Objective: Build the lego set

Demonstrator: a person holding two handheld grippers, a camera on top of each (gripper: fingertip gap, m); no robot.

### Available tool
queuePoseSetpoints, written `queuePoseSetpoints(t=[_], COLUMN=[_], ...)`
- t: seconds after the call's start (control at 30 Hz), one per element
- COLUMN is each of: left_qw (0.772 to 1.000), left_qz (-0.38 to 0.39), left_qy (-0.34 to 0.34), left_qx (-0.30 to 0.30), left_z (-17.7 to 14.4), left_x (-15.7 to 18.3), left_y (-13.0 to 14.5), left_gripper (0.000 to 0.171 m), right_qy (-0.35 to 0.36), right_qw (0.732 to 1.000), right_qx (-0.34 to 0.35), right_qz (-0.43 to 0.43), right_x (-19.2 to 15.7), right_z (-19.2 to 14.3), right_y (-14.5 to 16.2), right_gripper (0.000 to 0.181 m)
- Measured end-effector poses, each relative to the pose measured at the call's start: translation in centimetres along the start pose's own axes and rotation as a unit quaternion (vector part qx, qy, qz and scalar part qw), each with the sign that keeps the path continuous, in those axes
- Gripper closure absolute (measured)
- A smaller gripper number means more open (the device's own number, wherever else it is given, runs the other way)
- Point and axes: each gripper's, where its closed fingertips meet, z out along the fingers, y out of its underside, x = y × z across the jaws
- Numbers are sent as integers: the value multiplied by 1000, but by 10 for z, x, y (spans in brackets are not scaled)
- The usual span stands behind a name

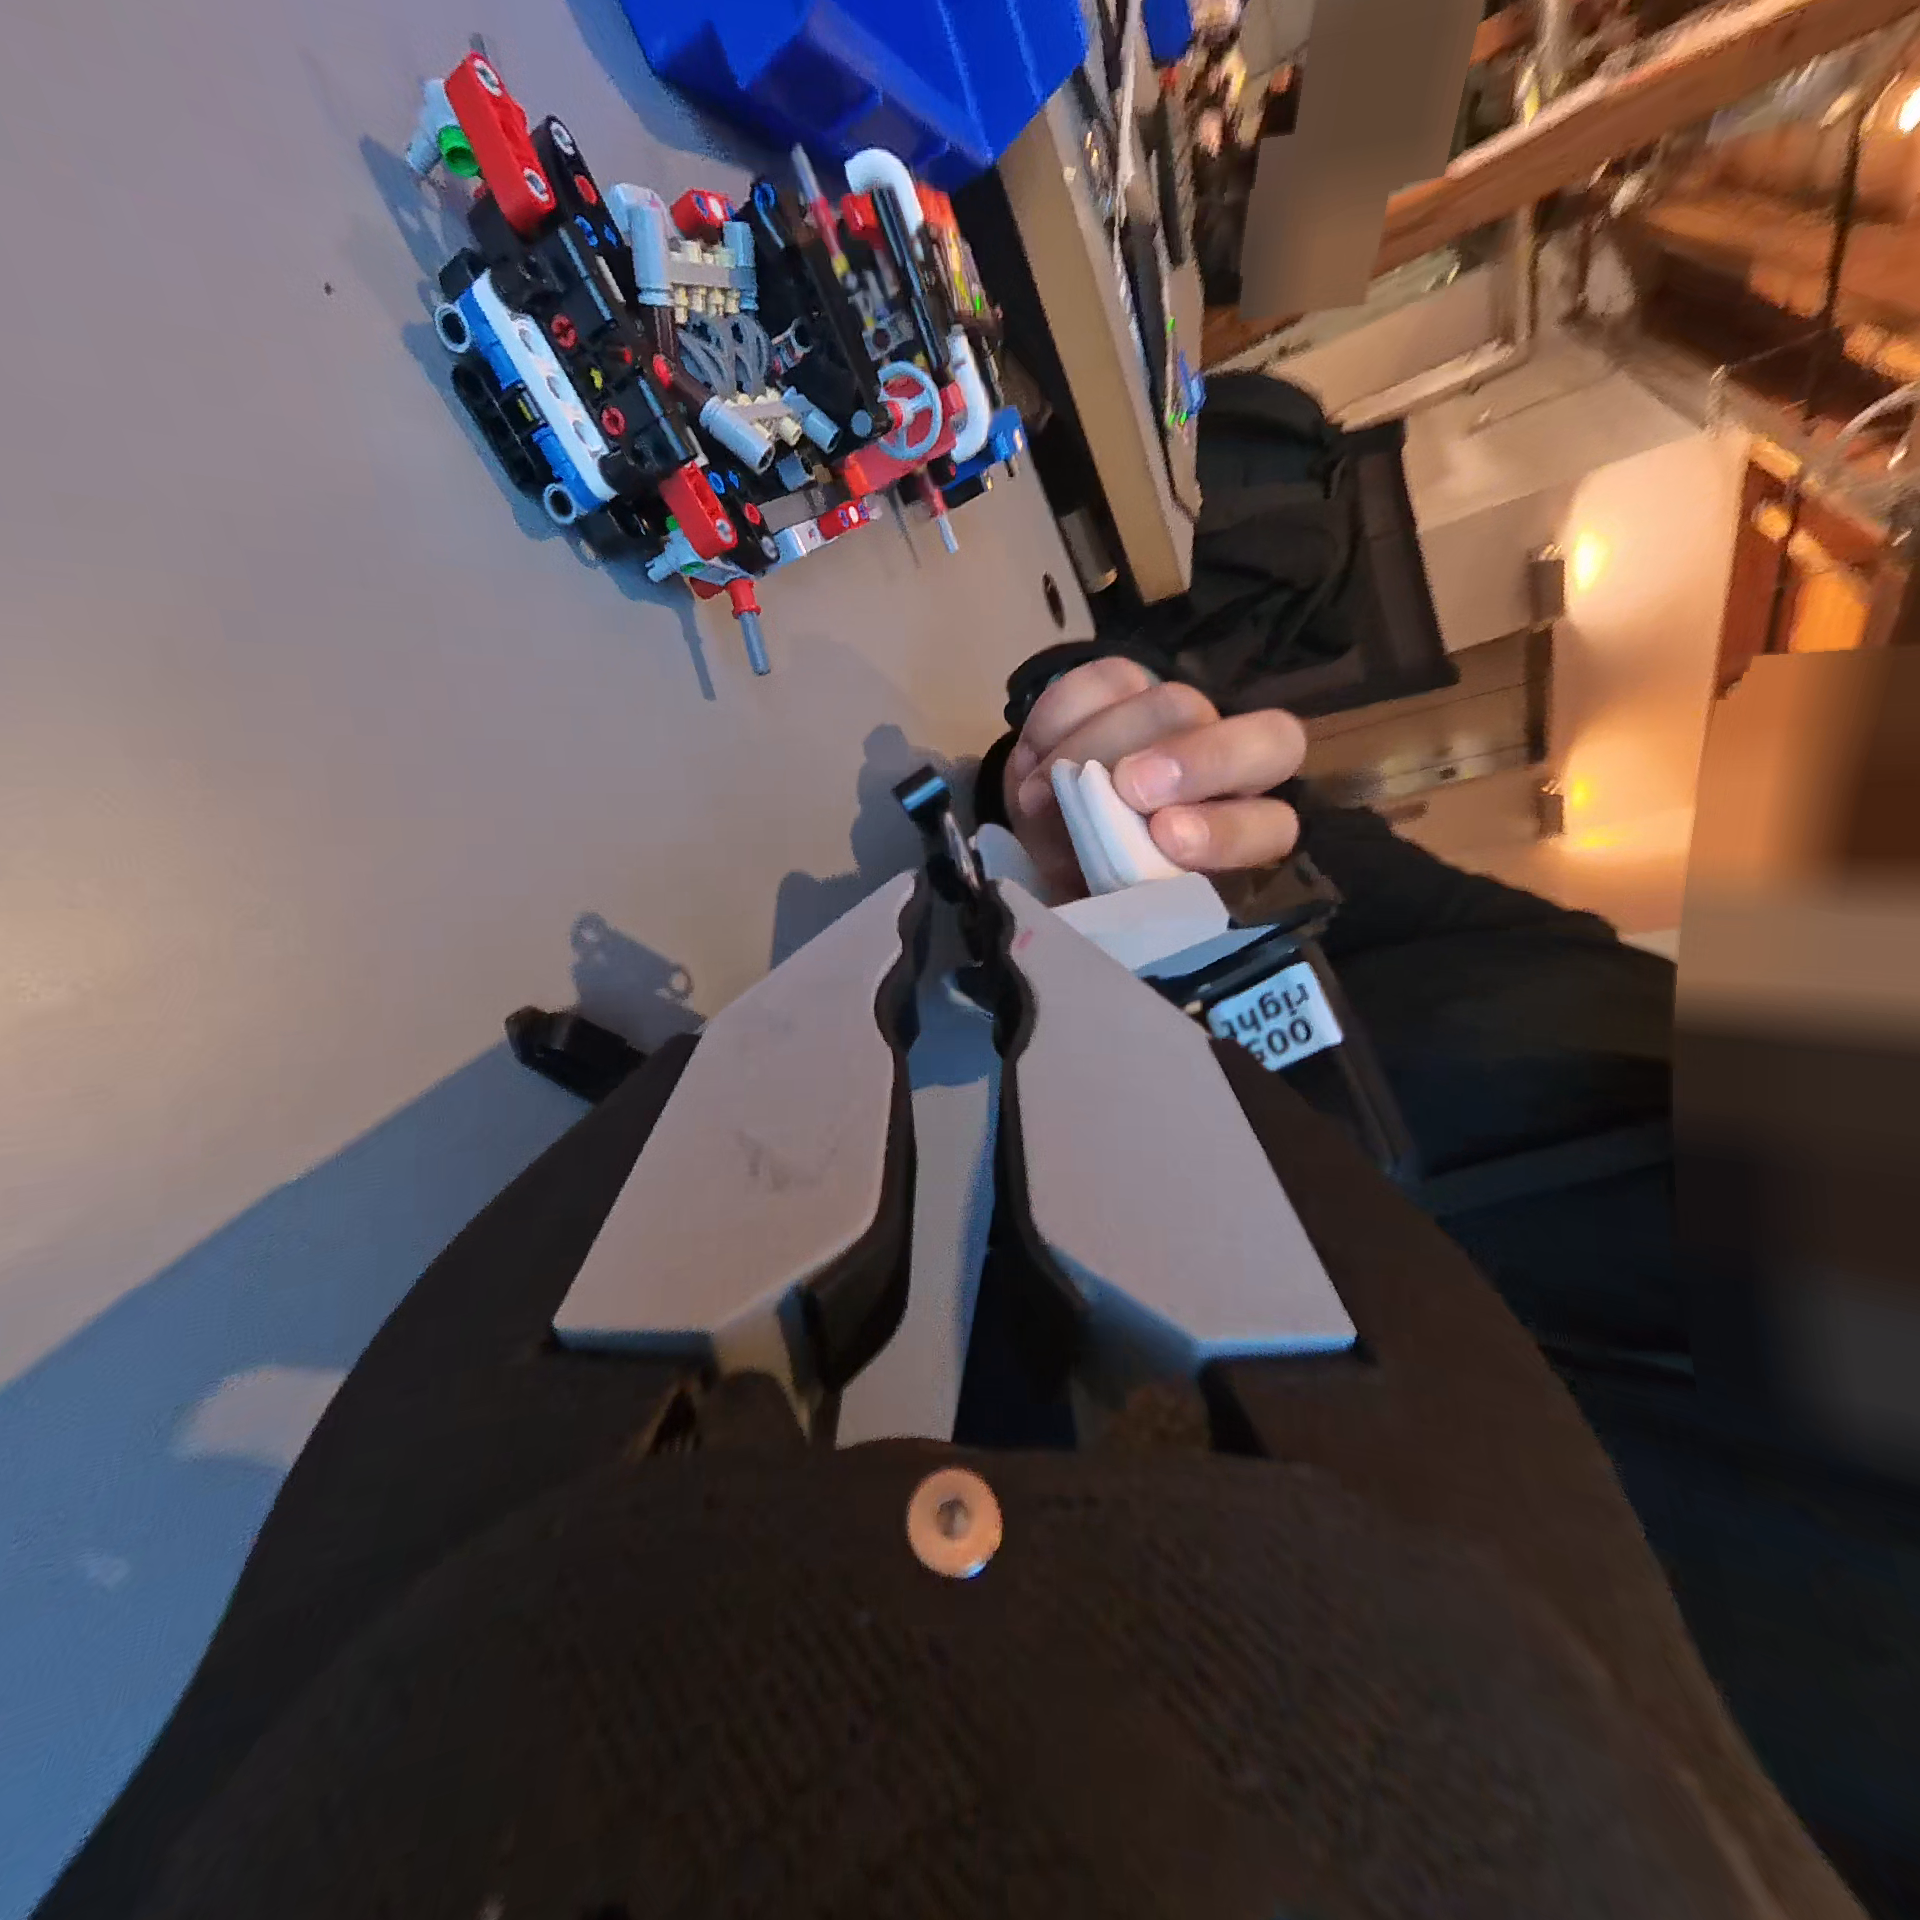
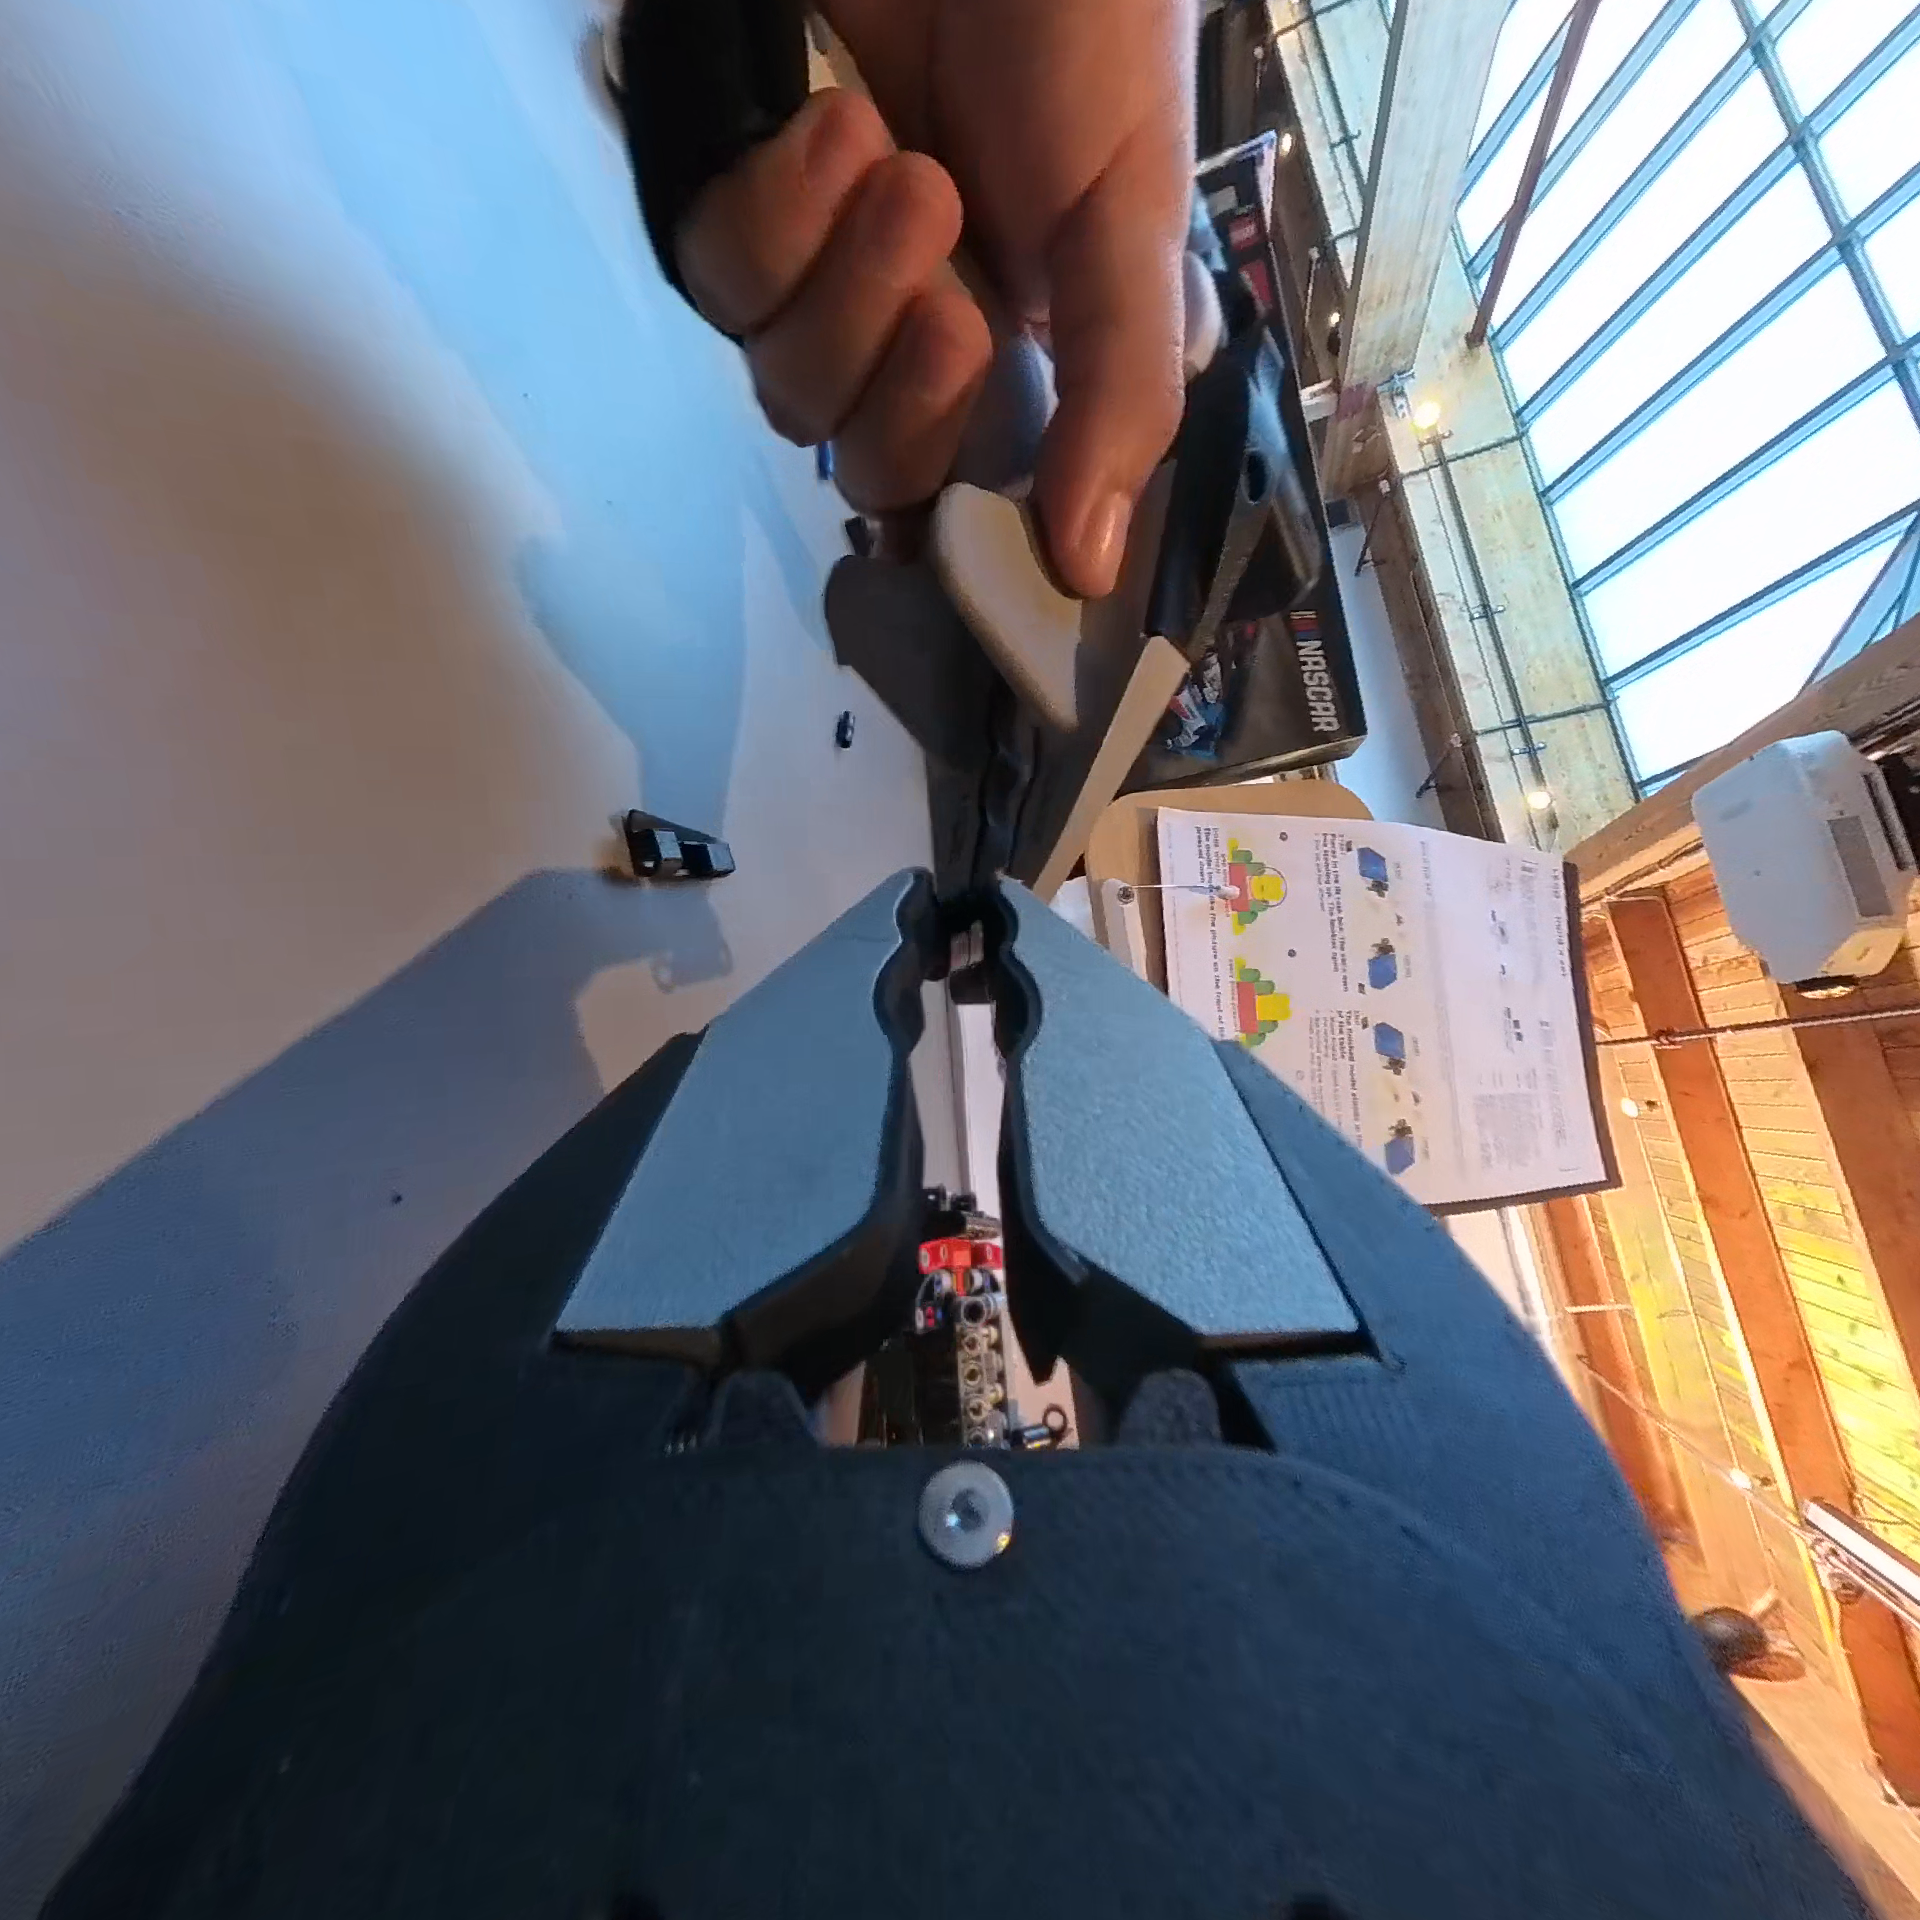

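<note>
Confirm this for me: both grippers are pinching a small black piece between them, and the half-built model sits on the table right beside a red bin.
Not quite: the bin is blue, not red, as the left wrist view shows. The rest holds: the left gripper and right gripper both pinch the small black piece, and the half-built model sits on the table beside that bin.

Workroom with a pale table (image 1: 260, 727) under warm lamps and daylight.
A large gridded window (image 2: 1714, 312) fills one side; timber beams (image 2: 1745, 1195) and wood-panelled walls glow orange; a white wall unit (image 2: 1808, 852) hangs nearby.
</note>
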Motion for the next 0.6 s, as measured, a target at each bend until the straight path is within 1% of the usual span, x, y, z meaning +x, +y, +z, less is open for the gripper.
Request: queuePoseSetpoints(t=[0.03, 0.07, 0.1, 0.13, 0.17, 0.2, 0.27, 0.3, 0.33, 0.43, 0.47, 0.5, 0.53, 0.6], left_qw=[1000, 998, 992, 980, 962, 942, 908, 887, 859, 780, 758, 741, 730, 714], left_qz=[12, 28, 51, 73, 93, 112, 141, 159, 180, 219, 227, 231, 234, 239], left_qy=[-17, -51, -95, -143, -194, -245, -293, -323, -353, -407, -412, -409, -413, -416], left_qx=[-16, -32, -65, -118, -166, -199, -263, -290, -323, -422, -453, -479, -493, -510], left_z=[-3, -10, -18, -27, -37, -45, -51, -54, -57, -64, -64, -63, -62, -61], left_x=[-2, -9, -20, -32, -46, -58, -64, -69, -73, -87, -91, -94, -98, -99], left_y=[-1, -6, -7, -5, -5, -9, -12, -15, -15, -8, -2, 4, 6, 7], left_gripper=[167, 168, 168, 167, 167, 168, 168, 168, 168, 167, 167, 167, 167, 166], right_qy=[-4, -4, -7, -18, -36, -58, -87, -88, -87, -90, -89, -89, -88, -87], right_qw=[1000, 1000, 1000, 999, 997, 995, 990, 990, 990, 988, 988, 988, 988, 988], right_qx=[2, 5, 7, 9, 9, 7, -3, -8, -7, -4, -3, -2, -2, -2], right_qz=[7, 15, 25, 41, 62, 83, 109, 112, 114, 125, 126, 126, 127, 128], right_x=[-1, -1, -1, -3, -7, -11, -18, -18, -17, -16, -15, -15, -14, -13], right_z=[0, 0, 0, 0, 1, 2, 4, 5, 5, 3, 2, 1, 1, 0], right_y=[0, 0, 0, 2, 3, 6, 12, 15, 15, 15, 15, 15, 15, 15], right_gripper=[174, 169, 168, 169, 168, 168, 170, 170, 171, 173, 174, 175, 175, 176])
